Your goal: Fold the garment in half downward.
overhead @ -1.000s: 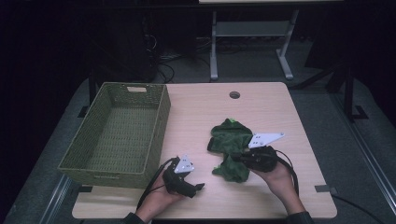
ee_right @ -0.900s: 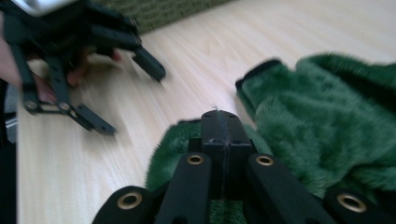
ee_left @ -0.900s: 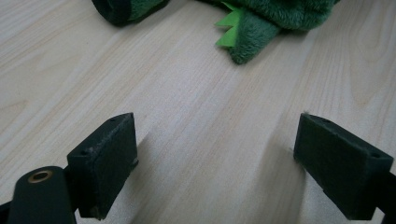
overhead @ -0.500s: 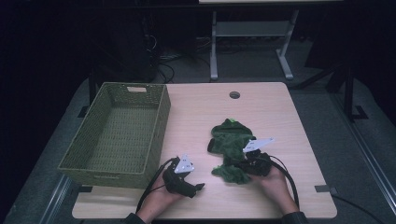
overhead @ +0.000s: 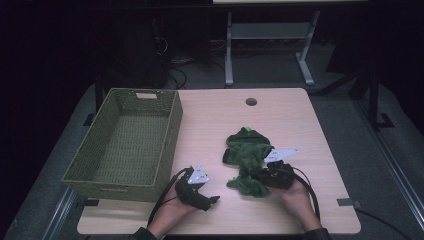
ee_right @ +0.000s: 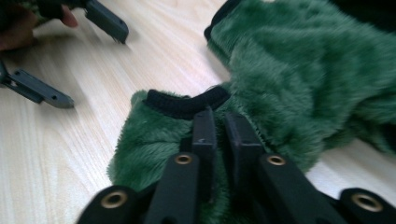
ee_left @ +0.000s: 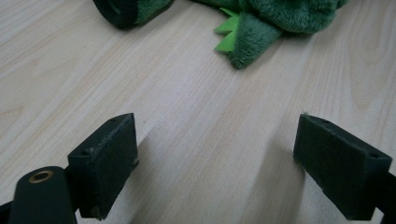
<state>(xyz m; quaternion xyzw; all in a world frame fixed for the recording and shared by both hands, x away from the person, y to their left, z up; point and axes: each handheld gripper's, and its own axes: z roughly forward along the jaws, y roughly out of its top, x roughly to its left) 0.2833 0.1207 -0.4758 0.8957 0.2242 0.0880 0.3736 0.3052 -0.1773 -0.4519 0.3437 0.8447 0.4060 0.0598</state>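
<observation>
A pale wooden table (overhead: 280, 115) is seen, with a woven green basket (overhead: 127, 145) set along its left edge. Near the front edge, right of centre, a green plush garment (overhead: 246, 152) lies crumpled; it is judged light, soft and floppy, best taken by a bunched fold or its black-trimmed cuff (ee_right: 187, 103). The right gripper (ee_right: 219, 128) is nearly closed, its jaws having just been opening slightly, with plush pinched between them beside that cuff, a detail lost from above. The left gripper (overhead: 212, 200) is rested near the front edge with its pads (ee_left: 109, 161) wide apart and nothing between them; bright green felt spikes (ee_left: 228, 35) are revealed ahead.
</observation>
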